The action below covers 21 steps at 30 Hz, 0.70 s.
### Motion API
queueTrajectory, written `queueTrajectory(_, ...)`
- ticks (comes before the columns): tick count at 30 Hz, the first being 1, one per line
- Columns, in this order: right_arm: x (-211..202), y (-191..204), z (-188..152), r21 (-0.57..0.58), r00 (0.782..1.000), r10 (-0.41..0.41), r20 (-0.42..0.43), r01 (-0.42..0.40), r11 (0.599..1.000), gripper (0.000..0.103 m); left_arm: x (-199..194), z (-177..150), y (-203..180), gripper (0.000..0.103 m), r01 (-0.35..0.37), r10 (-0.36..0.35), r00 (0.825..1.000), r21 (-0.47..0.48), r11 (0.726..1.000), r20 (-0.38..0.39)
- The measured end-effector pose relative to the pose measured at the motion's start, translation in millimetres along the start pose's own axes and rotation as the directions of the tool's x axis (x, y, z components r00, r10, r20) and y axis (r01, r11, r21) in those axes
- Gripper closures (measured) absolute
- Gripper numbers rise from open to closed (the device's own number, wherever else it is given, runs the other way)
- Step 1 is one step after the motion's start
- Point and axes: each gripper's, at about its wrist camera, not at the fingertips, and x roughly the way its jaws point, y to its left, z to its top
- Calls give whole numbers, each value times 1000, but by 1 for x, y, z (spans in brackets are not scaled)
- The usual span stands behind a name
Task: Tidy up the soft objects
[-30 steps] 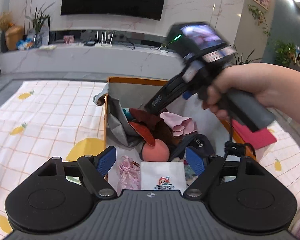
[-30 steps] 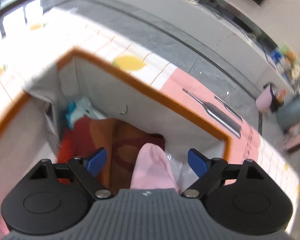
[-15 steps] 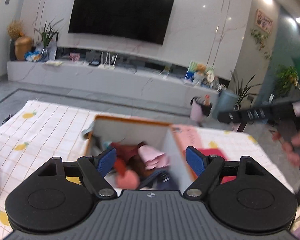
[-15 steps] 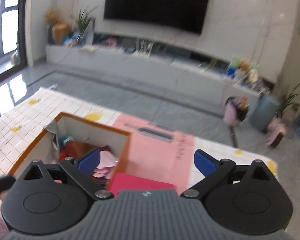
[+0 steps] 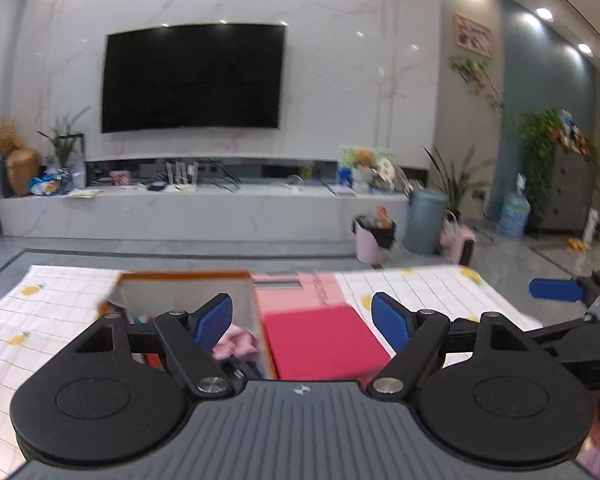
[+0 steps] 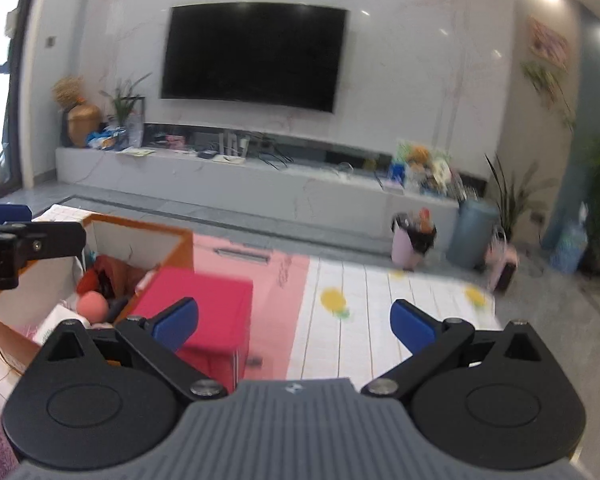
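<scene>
Left gripper [image 5: 302, 322] and right gripper [image 6: 294, 318] were held level above the box [image 5: 188, 278]; jaws released, grasping nothing.

An open, orange-edged cardboard storage box with pale grey inner walls [image 6: 148, 246] sits upright on a white checked mat printed with yellow fruit [image 6: 380, 312]. Inside lies a jumbled heap of soft things: a folded pale pink cloth [image 5: 236, 342] against the right wall, a round coral-pink plush ball [image 6: 93, 306] nearer the front, and dark red fabric [image 6: 112, 270] toward the back. A flat, bright red rectangular cushion [image 6: 204, 310] lies just beside the box's right wall, on a pink mat.
</scene>
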Motion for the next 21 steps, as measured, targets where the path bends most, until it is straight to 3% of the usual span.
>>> queueTrajectory(4, 5, -6, -29, 86, 999, 20, -38, -17, 996, 3, 10, -24, -18, 10, 27, -26, 999, 41, 999, -27)
queueTrajectory(15, 5, -2, -56, 106, 997, 56, -58, -49, 993, 3, 21, -59, -30, 10, 74, -71, 997, 69, 995, -41)
queueTrajectory(21, 4, 5, -61, 60, 996, 58, -74, -54, 997, 3, 23, -69, -36, 10, 72, -69, 996, 64, 995, -57)
